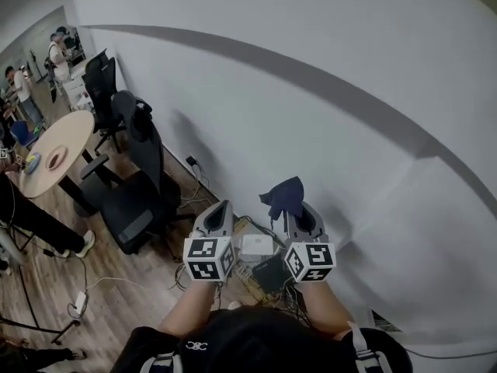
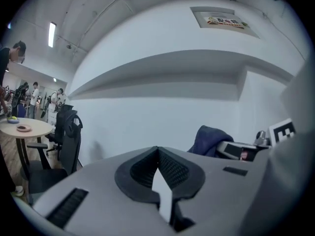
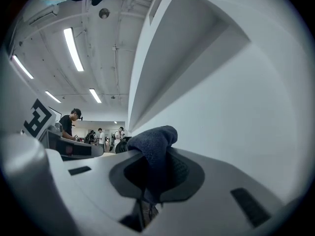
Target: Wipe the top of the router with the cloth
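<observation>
white and flat, the router [image 1: 256, 245] lies on the wood floor [image 1: 116, 301] close to the wall [image 1: 326, 99]. the head view shows it down between the two claws, with a tangle of cables [image 1: 233, 274] around it and a dark box [image 1: 272, 272] just on its near side. nothing touches its top.

the dark blue cloth [image 1: 284, 196] is not on it. it is pinched in the right claw [image 1: 295, 210], with a bunched fold standing above the tips and the rest running down between the jaws, as the right gripper view shows plainly. that claw is held high and aimed at the wall and ceiling, well apart from the router.

the left claw [image 1: 221, 207] hangs level with it on the left. its jaws are closed tip to tip on nothing, and only bare wall shows through the slit below the tips.

farther left stand a black office chair [image 1: 136, 200] and a round wooden tabletop [image 1: 58, 158], with people beyond at the far left.

by my reading the wiping has not begun. the cloth is gripped and ready, and that is the one part done. what is left is the whole wipe: bringing the cloth down onto the router's top and drawing it across.
</observation>
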{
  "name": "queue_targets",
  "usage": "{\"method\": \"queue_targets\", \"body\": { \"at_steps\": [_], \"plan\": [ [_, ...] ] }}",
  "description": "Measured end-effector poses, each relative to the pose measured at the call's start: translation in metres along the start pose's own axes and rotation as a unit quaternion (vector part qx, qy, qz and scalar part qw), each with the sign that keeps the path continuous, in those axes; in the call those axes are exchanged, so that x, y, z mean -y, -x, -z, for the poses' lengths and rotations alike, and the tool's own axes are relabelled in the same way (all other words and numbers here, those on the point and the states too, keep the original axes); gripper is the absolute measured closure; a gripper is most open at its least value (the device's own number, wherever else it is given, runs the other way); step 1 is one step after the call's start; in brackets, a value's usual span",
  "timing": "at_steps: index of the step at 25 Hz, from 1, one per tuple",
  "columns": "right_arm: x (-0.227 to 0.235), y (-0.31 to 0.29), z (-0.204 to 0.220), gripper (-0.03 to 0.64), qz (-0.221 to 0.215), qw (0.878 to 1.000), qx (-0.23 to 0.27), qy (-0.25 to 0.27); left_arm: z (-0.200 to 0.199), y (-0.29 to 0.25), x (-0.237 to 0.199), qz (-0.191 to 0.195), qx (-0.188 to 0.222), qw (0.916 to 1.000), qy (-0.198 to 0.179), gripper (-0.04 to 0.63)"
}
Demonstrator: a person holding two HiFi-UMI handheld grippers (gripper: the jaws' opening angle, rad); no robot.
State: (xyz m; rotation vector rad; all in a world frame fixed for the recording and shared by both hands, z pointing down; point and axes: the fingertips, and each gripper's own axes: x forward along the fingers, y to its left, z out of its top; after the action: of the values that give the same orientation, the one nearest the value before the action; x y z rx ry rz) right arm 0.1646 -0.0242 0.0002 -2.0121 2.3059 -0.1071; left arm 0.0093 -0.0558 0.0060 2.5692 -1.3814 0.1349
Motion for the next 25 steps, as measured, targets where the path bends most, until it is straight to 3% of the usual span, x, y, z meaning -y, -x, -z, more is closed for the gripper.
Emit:
{"method": "queue_targets", "body": {
  "at_steps": [4, 13, 25],
  "plan": [
    [0.001, 0.004, -0.015, 0.589, 0.009, 1.000, 0.012, 0.007, -0.011, 0.003, 0.004, 0.006, 0.002, 0.9998, -0.018, 0.594],
    [0.004, 0.004, -0.004, 0.589, 0.029, 0.999, -0.003, 0.025, -0.001, -0.007, 0.008, 0.016, -0.011, 0.9995, -0.023, 0.594],
    [0.002, 0.000, -0.005, 0.589, 0.015, 1.000, -0.006, 0.022, -0.004, -0.013, 0.012, 0.019, -0.005, 0.9996, -0.020, 0.594]
  ]
}}
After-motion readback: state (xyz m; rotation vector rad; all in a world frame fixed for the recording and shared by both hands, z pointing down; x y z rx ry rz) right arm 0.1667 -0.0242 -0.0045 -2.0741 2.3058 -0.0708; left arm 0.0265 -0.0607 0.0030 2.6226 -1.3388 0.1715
